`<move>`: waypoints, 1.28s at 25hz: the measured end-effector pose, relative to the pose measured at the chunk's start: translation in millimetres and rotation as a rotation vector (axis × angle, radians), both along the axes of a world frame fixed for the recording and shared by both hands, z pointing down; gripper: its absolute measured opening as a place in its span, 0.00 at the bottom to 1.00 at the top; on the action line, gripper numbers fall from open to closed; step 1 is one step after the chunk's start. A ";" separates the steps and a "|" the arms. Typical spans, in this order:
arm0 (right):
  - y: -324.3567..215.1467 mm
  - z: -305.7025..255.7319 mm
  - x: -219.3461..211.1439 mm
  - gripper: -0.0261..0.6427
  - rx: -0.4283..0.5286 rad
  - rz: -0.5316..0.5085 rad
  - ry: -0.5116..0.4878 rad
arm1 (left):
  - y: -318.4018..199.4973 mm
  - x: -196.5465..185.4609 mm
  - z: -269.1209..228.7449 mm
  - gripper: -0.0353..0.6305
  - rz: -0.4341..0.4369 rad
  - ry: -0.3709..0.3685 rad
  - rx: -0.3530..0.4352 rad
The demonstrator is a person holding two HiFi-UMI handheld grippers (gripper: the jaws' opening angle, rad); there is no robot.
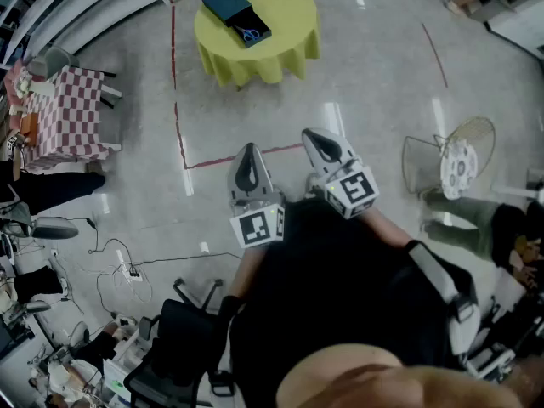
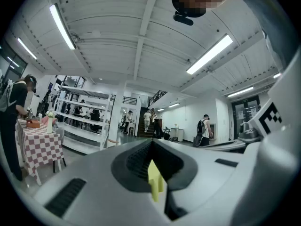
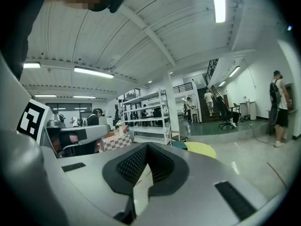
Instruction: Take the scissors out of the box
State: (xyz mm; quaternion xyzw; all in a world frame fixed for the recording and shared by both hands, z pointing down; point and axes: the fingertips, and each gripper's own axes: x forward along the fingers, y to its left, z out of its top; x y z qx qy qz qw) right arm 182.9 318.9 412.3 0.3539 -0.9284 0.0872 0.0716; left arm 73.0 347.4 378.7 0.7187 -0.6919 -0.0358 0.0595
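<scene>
scissors (image 1: 248,34) in box (image 1: 226,3) on far table (image 1: 289,19) — left gripper (image 1: 250,151), right gripper (image 1: 314,138) closed, empty

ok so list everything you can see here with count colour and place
round table: 1, yellow cloth, top centre
box: 1, dark, open on the round table
scissors: 1, blue handles, inside the box
checked table: 1, red and white, left
wire chairs: 2, pale, right
office chair: 1, black, bottom left
power strip: 1, white, floor left
left tool: 1, grey, shut, empty
right tool: 1, grey, shut, empty
</scene>
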 end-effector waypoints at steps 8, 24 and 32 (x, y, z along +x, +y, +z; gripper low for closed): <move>2.7 1.0 -4.7 0.03 0.005 -0.005 -0.003 | 2.5 -3.9 2.8 0.05 0.007 0.002 -0.005; 11.4 4.7 -48.6 0.03 0.008 0.004 0.003 | 16.7 -45.3 10.1 0.05 0.027 0.037 -0.008; 10.2 3.3 -79.1 0.03 0.019 0.057 -0.010 | 17.8 -76.4 13.3 0.05 0.062 0.039 0.004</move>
